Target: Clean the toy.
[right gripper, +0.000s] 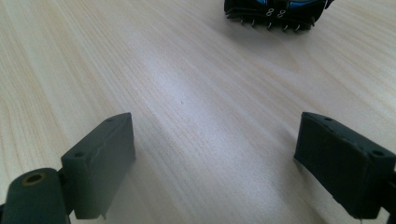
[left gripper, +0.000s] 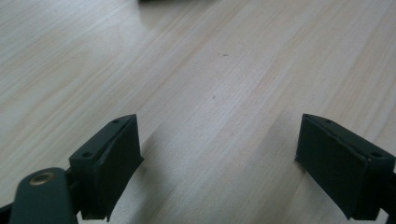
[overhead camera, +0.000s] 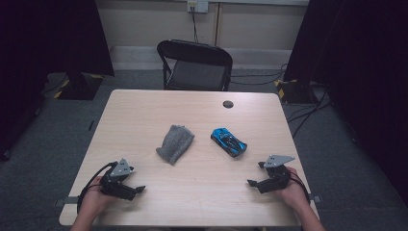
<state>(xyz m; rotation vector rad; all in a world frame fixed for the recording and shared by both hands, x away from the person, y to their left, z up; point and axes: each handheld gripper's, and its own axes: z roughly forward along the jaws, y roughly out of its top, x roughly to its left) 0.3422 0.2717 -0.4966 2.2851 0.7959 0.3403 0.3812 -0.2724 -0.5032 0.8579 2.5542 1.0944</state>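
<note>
A blue and black toy car lies right of the table's middle, and its dark edge appears at the top of the right gripper view. A crumpled grey knitted cloth lies just left of the car. My left gripper rests low at the table's near left corner, jaws wide apart over bare wood. At the near right corner my right gripper points towards the car with nothing between its jaws. Both grippers are open and well short of the cloth and the car.
The light wooden table has a small black round cap near its far edge. A black folding chair stands behind the table. Dark curtains and cables flank both sides on the grey carpet.
</note>
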